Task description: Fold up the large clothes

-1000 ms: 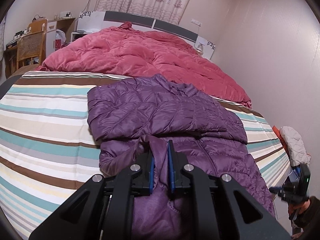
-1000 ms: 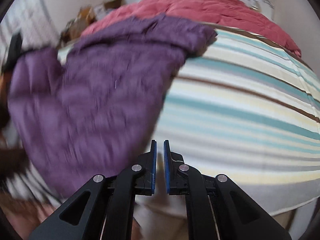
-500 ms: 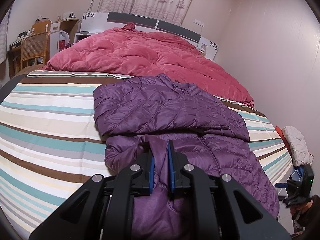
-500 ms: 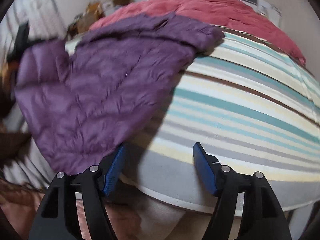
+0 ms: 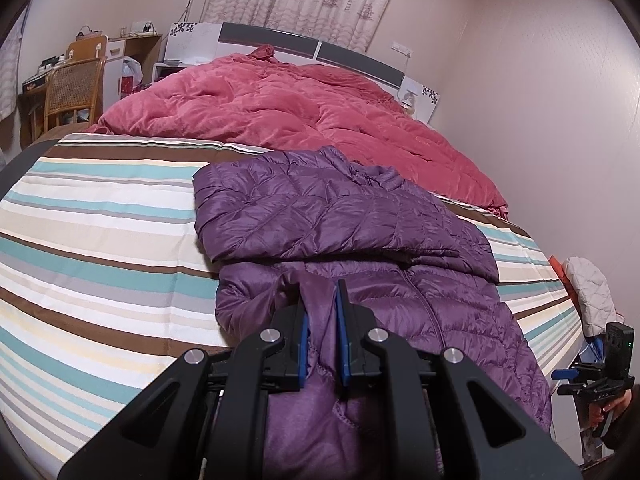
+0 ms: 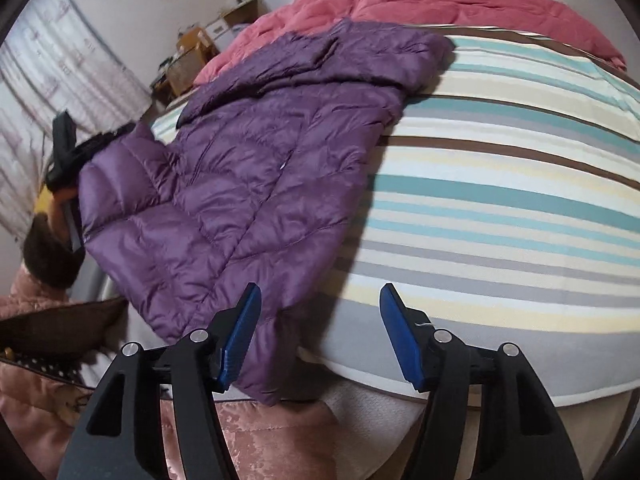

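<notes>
A purple quilted down jacket [image 5: 340,220] lies on the striped bedsheet [image 5: 100,220], its sleeves folded across its upper part. My left gripper [image 5: 322,312] is shut on the jacket's hem corner at the near edge of the bed. In the right wrist view the jacket [image 6: 260,160] spreads from the far left down to the bed's near edge, where its lower corner hangs over. My right gripper [image 6: 320,320] is open and empty, just in front of that hanging corner. The right gripper also shows in the left wrist view [image 5: 600,364], at the far right beside the bed.
A red quilt [image 5: 280,112] covers the far half of the bed by the headboard [image 5: 280,40]. A wicker chair [image 5: 72,88] and desk stand at the far left. A white padded garment [image 5: 588,292] lies at the bed's right side. Pink cloth [image 6: 260,440] lies below the right gripper.
My right gripper has opened from shut and come closer to the jacket's hanging corner. My left gripper stays shut on the hem and has shifted slightly.
</notes>
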`<act>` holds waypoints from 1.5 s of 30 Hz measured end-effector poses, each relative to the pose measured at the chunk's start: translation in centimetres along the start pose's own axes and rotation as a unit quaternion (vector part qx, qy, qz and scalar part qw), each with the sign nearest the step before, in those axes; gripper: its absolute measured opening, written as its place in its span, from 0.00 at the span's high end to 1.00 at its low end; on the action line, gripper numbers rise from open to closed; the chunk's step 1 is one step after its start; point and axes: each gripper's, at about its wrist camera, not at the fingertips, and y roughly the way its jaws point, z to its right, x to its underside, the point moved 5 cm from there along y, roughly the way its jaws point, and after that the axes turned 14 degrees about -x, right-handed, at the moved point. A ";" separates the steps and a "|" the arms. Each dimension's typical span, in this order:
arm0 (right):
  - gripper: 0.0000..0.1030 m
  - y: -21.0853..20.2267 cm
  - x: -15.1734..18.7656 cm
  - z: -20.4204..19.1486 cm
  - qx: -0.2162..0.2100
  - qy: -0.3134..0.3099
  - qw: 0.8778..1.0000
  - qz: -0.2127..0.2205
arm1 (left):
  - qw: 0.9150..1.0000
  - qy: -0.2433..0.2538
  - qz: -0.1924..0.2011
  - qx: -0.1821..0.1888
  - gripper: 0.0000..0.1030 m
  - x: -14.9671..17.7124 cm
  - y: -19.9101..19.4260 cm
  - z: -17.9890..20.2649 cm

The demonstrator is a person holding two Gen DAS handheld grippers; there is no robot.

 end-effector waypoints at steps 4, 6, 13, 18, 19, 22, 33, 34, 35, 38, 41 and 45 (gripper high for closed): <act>0.67 3.2 0.6 -0.1 -0.016 0.019 0.999 -0.046 | 1.000 -0.003 0.002 0.001 0.89 0.2 -0.1 0.0; 0.89 4.2 0.7 -0.6 -0.038 0.023 0.998 -0.055 | 1.000 -0.006 0.000 0.002 0.89 0.2 -0.2 -0.1; 0.94 1.6 -4.4 -2.1 -0.056 0.007 0.998 0.025 | 1.000 -0.002 -0.001 0.004 0.89 -0.9 0.0 -0.2; 0.94 0.3 -9.2 -2.1 -0.060 0.002 0.996 0.072 | 1.000 -0.010 -0.007 0.006 0.89 -2.3 1.3 0.1; 0.94 0.3 -10.5 -2.1 -0.059 -0.002 0.995 0.078 | 1.000 -0.013 -0.010 0.007 0.89 -2.6 1.8 0.1; 0.97 0.6 -13.4 -1.4 -0.059 0.006 0.994 0.090 | 0.999 -0.025 -0.018 0.011 0.89 -3.6 2.9 0.1; 1.00 1.5 -24.0 5.7 -0.065 0.104 0.979 0.162 | 0.995 -0.069 -0.070 0.010 0.89 -7.7 10.2 -0.4; 1.00 1.8 -25.0 6.6 -0.057 0.109 0.979 0.165 | 0.994 -0.074 -0.076 0.008 0.89 -8.0 11.1 -0.4; 1.00 2.0 -25.5 7.0 -0.053 0.111 0.978 0.168 | 0.994 -0.077 -0.080 0.008 0.89 -8.1 11.7 -0.4; 1.00 2.9 -26.9 8.7 -0.035 0.122 0.977 0.174 | 0.991 -0.095 -0.091 0.000 0.91 -8.7 14.0 -0.5; 1.00 4.0 -27.5 10.4 -0.018 0.134 0.974 0.180 | 0.989 -0.112 -0.093 -0.028 0.95 -9.3 16.0 -1.4; 0.99 3.8 -27.3 12.4 0.008 0.152 0.966 0.211 | 0.987 -0.111 -0.097 -0.057 0.95 -9.8 18.2 -2.1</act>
